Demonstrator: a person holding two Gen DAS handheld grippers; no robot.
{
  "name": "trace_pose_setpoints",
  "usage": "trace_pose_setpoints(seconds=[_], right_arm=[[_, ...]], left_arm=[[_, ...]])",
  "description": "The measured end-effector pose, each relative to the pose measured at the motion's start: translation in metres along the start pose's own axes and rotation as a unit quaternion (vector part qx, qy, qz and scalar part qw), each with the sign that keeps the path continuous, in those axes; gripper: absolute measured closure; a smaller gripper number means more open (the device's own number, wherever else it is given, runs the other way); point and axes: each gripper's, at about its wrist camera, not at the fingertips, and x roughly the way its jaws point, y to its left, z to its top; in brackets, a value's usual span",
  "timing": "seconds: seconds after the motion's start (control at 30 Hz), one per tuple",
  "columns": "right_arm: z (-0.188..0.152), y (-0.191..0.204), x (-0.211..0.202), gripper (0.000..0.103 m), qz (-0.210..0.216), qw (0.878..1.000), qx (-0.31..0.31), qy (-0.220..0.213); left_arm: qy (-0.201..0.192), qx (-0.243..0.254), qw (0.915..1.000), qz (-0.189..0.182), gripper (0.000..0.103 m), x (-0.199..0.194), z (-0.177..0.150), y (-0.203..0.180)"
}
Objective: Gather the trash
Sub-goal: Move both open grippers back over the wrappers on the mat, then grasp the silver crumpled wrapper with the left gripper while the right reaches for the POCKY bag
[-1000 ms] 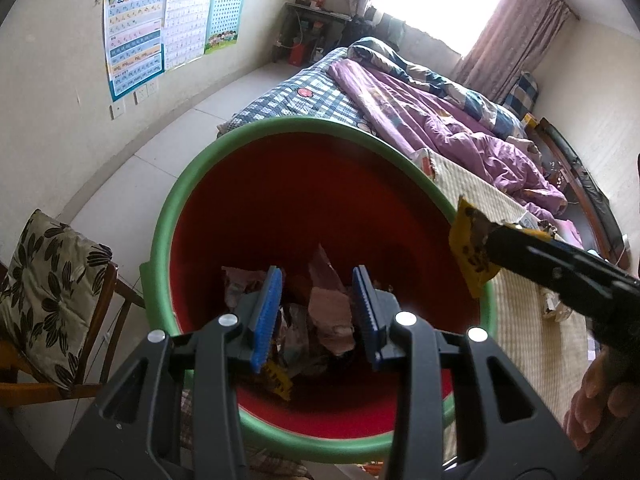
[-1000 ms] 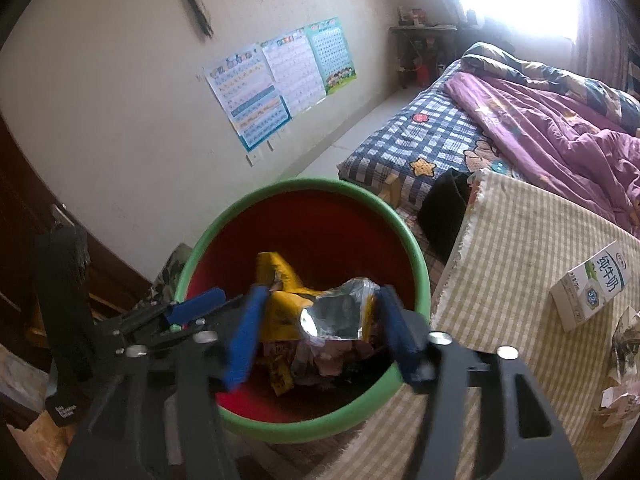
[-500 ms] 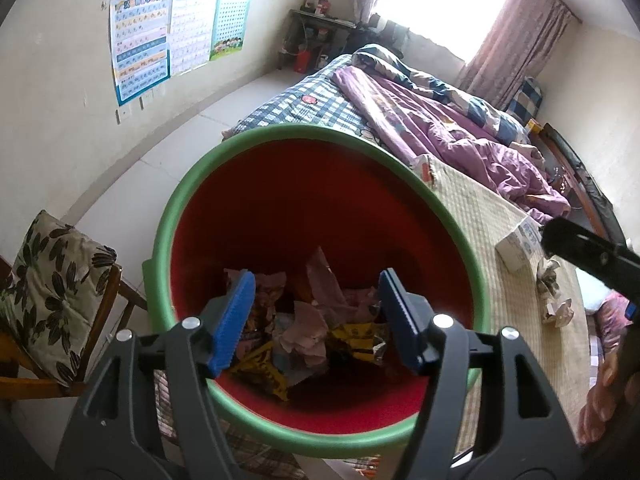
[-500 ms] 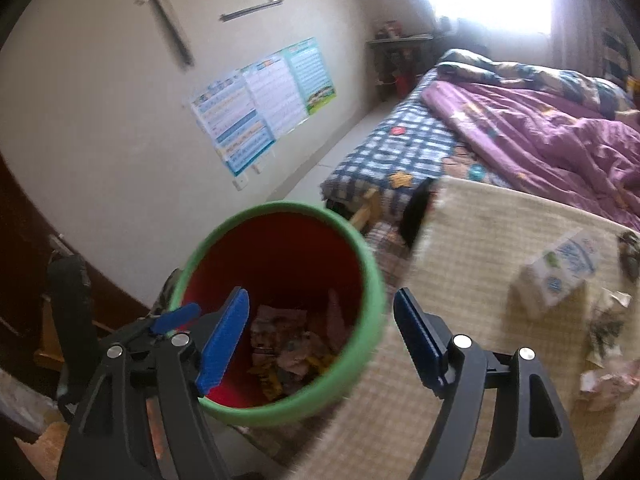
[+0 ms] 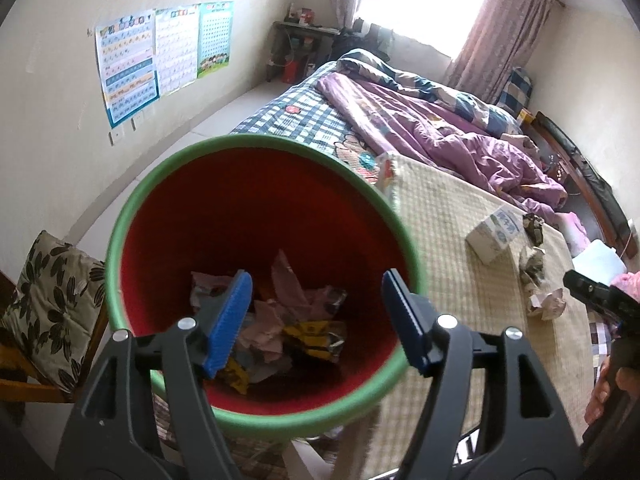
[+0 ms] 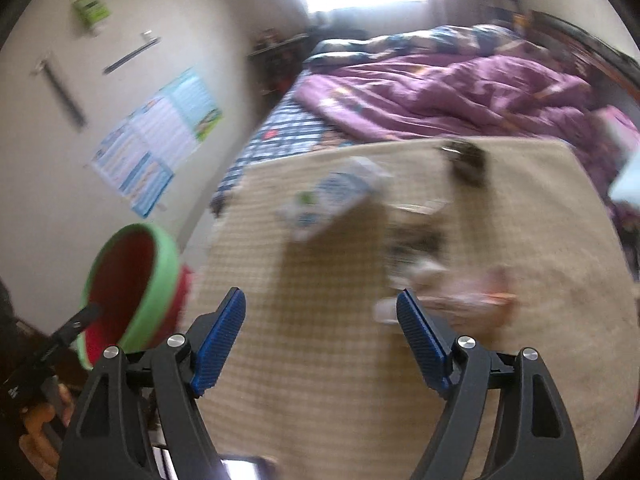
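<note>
Bin (image 5: 256, 216), red inside with a green rim, sits at the mat's (image 5: 448, 264) near edge, crumpled wrappers (image 5: 296, 320) at its bottom. Left gripper (image 5: 316, 320) hovers over its mouth, fingers (image 5: 230, 320) opening, empty. Right gripper (image 6: 320, 340) hangs above bare mat, fingers (image 6: 218, 344) also opening, empty. Beyond lie a milk carton (image 6: 332, 200) and blurred scraps (image 6: 440, 276), with clear mat between.
</note>
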Motion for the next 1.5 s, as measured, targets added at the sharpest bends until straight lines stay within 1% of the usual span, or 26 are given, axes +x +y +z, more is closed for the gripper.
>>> trace_pose_setpoints(seconds=[0.13, 0.3, 0.37, 0.5, 0.63, 0.67, 0.7, 0.73, 0.9, 0.93, 1.0, 1.03, 1.07, 1.1, 1.13, 1.17, 1.2, 1.23, 1.37, 1.5], right_arm=[[-0.002, -0.048, -0.010, 0.028, -0.020, 0.999, 0.031, 0.006], [-0.008, -0.083, -0.013, 0.027, -0.019, 0.999, 0.041, 0.023], [-0.010, -0.091, -0.011, 0.027, -0.013, 0.998, 0.044, 0.034], [-0.009, -0.103, 0.003, 0.027, 0.016, 0.996, 0.061, 0.058], [-0.003, -0.107, 0.019, 0.027, 0.039, 0.994, 0.073, 0.074], [-0.002, -0.108, 0.024, 0.026, 0.039, 0.993, 0.074, 0.079], [0.000, -0.109, 0.029, 0.021, 0.041, 0.993, 0.076, 0.085], [0.002, -0.110, 0.032, 0.019, 0.043, 0.992, 0.077, 0.088], [0.005, -0.109, 0.044, 0.019, 0.060, 0.992, 0.054, 0.101], [0.005, -0.108, 0.043, 0.021, 0.062, 0.992, 0.044, 0.098], [0.004, -0.106, 0.042, 0.036, 0.073, 0.992, 0.026, 0.100], [0.004, -0.107, 0.042, 0.040, 0.078, 0.992, 0.023, 0.101], [0.004, -0.110, 0.040, 0.047, 0.088, 0.991, 0.025, 0.099], [0.005, -0.113, 0.036, 0.052, 0.098, 0.990, 0.028, 0.095], [0.005, -0.116, 0.034, 0.056, 0.102, 0.990, 0.029, 0.093], [0.006, -0.121, 0.030, 0.064, 0.110, 0.989, 0.031, 0.090], [0.006, -0.124, 0.025, 0.068, 0.118, 0.988, 0.034, 0.088], [0.006, -0.130, 0.019, 0.069, 0.123, 0.988, 0.036, 0.086], [0.001, -0.151, -0.001, 0.070, 0.119, 0.989, 0.040, 0.075], [-0.006, -0.185, -0.015, 0.069, 0.115, 0.987, 0.079, 0.076]], left_arm=[[0.002, 0.006, 1.0000, -0.006, 0.037, 0.000, -0.005, -0.026], [0.012, 0.010, 0.9997, -0.018, 0.037, 0.002, -0.019, -0.062], [0.013, 0.015, 0.9996, -0.020, 0.037, 0.002, -0.025, -0.076], [0.014, 0.012, 0.9997, -0.018, 0.035, 0.000, -0.032, -0.095], [0.017, 0.006, 0.9998, -0.012, 0.035, 0.000, -0.041, -0.110], [0.018, 0.004, 0.9998, -0.009, 0.035, 0.000, -0.042, -0.113], [0.019, 0.003, 0.9998, -0.008, 0.035, 0.000, -0.043, -0.115], [0.019, 0.002, 0.9998, -0.005, 0.035, 0.000, -0.044, -0.119], [0.019, 0.001, 0.9998, 0.004, 0.035, 0.001, -0.044, -0.131], [0.019, 0.003, 0.9998, 0.005, 0.035, 0.002, -0.043, -0.134], [0.019, 0.007, 0.9998, 0.006, 0.035, 0.004, -0.042, -0.141], [0.020, 0.010, 0.9997, 0.005, 0.035, 0.005, -0.040, -0.147], [0.020, 0.014, 0.9997, 0.002, 0.035, 0.008, -0.038, -0.153], [0.020, 0.019, 0.9996, 0.000, 0.035, 0.010, -0.036, -0.158], [0.021, 0.026, 0.9994, -0.005, 0.035, 0.013, -0.033, -0.166], [0.022, 0.034, 0.9991, -0.011, 0.035, 0.017, -0.030, -0.175], [0.022, 0.041, 0.9988, -0.017, 0.035, 0.021, -0.027, -0.182], [0.024, 0.049, 0.9982, -0.025, 0.035, 0.026, -0.024, -0.192], [0.038, 0.076, 0.9945, -0.062, 0.035, 0.052, -0.013, -0.230], [0.063, 0.096, 0.9896, -0.086, 0.035, 0.083, -0.007, -0.263]])
